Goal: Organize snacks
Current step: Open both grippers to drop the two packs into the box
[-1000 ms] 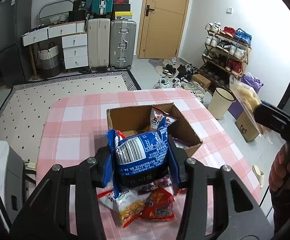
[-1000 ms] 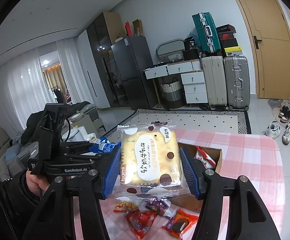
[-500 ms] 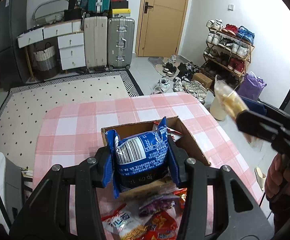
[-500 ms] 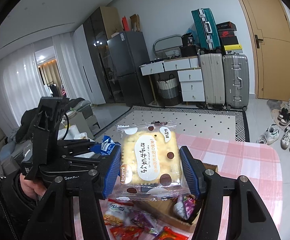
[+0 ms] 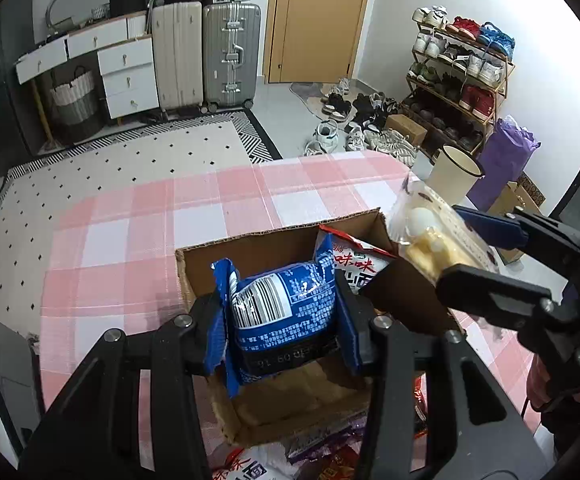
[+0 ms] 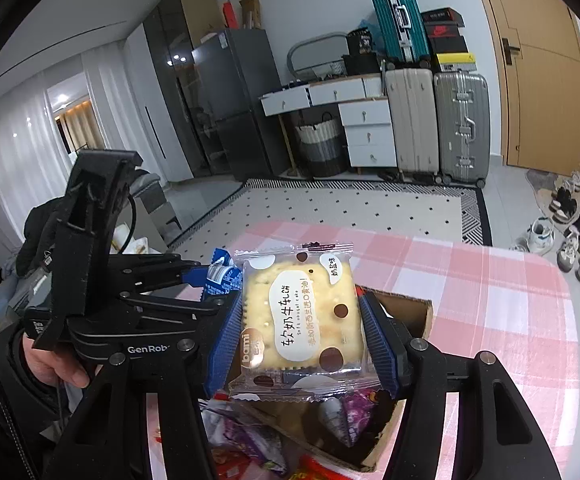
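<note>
Cluttered living room here, suitcases [image 5: 230, 52] and a shoe rack [image 5: 462, 76] in the back, with a pink-checked worktop [image 5: 130, 232] up front carrying an open cardboard box [image 5: 246, 252].

Big change over the last second: both grippers have swung in and dropped toward that box. A second ago the box sat well ahead of the left gripper [image 5: 280, 320] with loose snack packs showing below it; now the blue snack bag [image 5: 282, 308] hangs right over the box opening, and the loose packets have slid to the bottom edge of the view. The left fingers are clamped on the blue bag from both sides, same squeeze throughout.

The right gripper [image 6: 302, 332] has come along too. Its fingers are pressed on the edges of the clear-wrapped nougat cracker pack [image 6: 300, 312], and from the left camera that pack [image 5: 430, 232] is now hovering at the box's right corner, just above a red-and-white snack bag [image 5: 354, 260] already leaning inside.

So I'd say this is the delivery step for two snacks at once, basically lined up for the drop. My guess is the two grippers are close enough that releasing one at a time would be safer. Plenty of packets [image 6: 250, 444] still left on the worktop, so nowhere near done.
</note>
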`<state>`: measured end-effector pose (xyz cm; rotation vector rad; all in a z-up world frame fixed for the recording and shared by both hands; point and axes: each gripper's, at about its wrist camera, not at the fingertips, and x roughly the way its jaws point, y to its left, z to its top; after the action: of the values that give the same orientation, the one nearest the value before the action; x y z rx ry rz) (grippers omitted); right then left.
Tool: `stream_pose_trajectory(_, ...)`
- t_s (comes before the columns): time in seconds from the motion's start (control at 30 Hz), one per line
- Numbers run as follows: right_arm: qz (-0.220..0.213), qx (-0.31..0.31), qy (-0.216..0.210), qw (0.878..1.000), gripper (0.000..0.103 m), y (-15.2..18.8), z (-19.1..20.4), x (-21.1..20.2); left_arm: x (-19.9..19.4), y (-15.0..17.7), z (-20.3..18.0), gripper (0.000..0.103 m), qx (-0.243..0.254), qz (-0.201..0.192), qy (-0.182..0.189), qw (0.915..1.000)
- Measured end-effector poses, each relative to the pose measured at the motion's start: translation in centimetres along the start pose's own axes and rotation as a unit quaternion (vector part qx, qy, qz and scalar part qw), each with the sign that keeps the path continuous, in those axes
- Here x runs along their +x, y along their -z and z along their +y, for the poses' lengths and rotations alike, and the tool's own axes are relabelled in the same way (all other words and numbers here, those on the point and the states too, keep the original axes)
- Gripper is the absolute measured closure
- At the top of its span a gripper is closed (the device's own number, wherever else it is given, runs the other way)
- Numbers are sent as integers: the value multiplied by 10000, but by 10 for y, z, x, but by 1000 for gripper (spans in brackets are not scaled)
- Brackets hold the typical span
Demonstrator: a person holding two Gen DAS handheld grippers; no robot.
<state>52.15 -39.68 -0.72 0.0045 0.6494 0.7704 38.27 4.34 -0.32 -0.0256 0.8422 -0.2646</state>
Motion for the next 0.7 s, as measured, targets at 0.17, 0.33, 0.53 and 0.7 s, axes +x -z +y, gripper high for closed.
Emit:
stream_pose_trajectory(0.17, 115, 92, 28, 9999, 44, 6, -13, 19, 25, 2, 4, 60, -15, 141, 95, 9999)
stream_pose_trajectory(0.33, 144, 189, 49, 9997, 42, 8, -24, 32, 36, 6, -1, 46, 257, 215, -29, 9994)
stream_pose_trajectory(0.53, -23, 224, 101, 9997, 32, 6, -27, 25, 26, 8, 9, 29, 51, 24, -75, 10000)
stream_pose_trajectory(0.7, -119, 204, 128, 9996, 29, 8, -22, 12, 12, 13, 10, 29, -4, -53, -114, 9999)
